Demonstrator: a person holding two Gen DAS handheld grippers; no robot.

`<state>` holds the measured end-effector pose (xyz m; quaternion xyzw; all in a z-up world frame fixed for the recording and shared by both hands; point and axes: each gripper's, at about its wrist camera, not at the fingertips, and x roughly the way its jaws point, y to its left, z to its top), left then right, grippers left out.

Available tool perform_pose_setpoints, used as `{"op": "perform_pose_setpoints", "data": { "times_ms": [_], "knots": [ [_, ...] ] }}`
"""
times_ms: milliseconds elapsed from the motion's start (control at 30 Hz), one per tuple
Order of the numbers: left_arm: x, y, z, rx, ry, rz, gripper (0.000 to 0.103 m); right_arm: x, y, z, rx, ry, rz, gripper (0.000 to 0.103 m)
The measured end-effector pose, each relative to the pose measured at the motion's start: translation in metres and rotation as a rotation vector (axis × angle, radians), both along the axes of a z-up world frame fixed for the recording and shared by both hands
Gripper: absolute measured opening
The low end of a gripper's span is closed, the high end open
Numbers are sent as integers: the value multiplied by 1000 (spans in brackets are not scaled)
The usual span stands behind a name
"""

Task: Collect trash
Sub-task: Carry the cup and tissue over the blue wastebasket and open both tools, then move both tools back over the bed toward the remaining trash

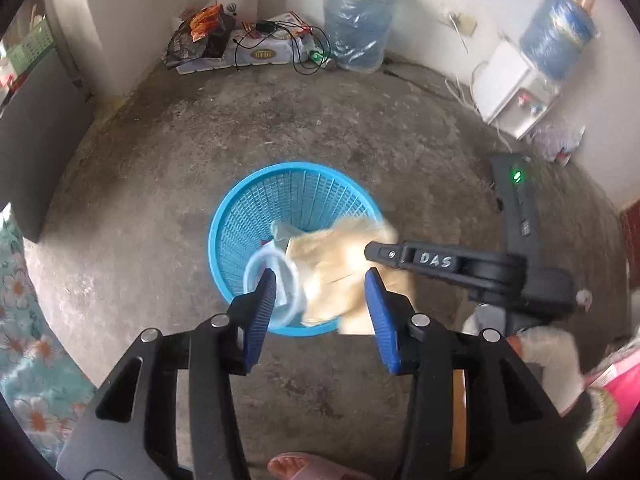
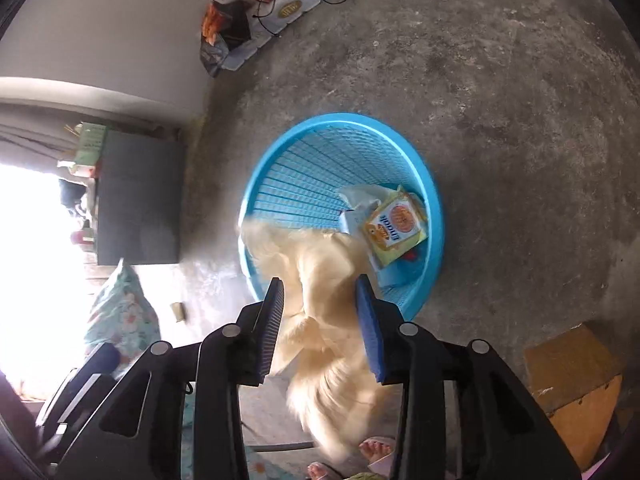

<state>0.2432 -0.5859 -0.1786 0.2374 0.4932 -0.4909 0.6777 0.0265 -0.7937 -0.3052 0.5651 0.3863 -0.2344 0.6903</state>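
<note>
A blue mesh trash basket (image 1: 256,208) stands on the concrete floor; it also shows in the right wrist view (image 2: 304,152). Inside lie a yellow packet (image 2: 396,228), a pale wrapper (image 2: 360,200) and a white cup (image 1: 260,272). A crumpled beige plastic bag (image 2: 320,280), motion-blurred, hangs over the basket rim between the wide-apart jaws of my right gripper (image 2: 320,304). That bag (image 1: 340,272) and the right gripper (image 1: 440,264) show in the left wrist view. My left gripper (image 1: 322,300) is open and empty just above the basket's near rim.
Against the far wall lie snack bags and boxes with cables (image 1: 240,40), a large water bottle (image 1: 360,28) and a water dispenser (image 1: 528,80). A dark cabinet (image 2: 140,196) stands left. A cardboard box (image 2: 572,380) sits right. Feet in sandals (image 2: 372,452) are below.
</note>
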Motion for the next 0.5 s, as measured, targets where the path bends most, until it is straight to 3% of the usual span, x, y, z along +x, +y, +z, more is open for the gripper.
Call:
{"op": "perform_pose_setpoints", "data": {
  "times_ms": [233,400,500],
  "knots": [
    [1,15,37,-71,11,-15,47,-37,10,5,-26,-66,-104,38],
    [-12,52,94,-174,24,-59,62,-69,53,53,-136,-101,-115,39],
    [-17,89,129,-221,41,-57,69,-89,91,95,-251,-120,-109,51]
  ]
}}
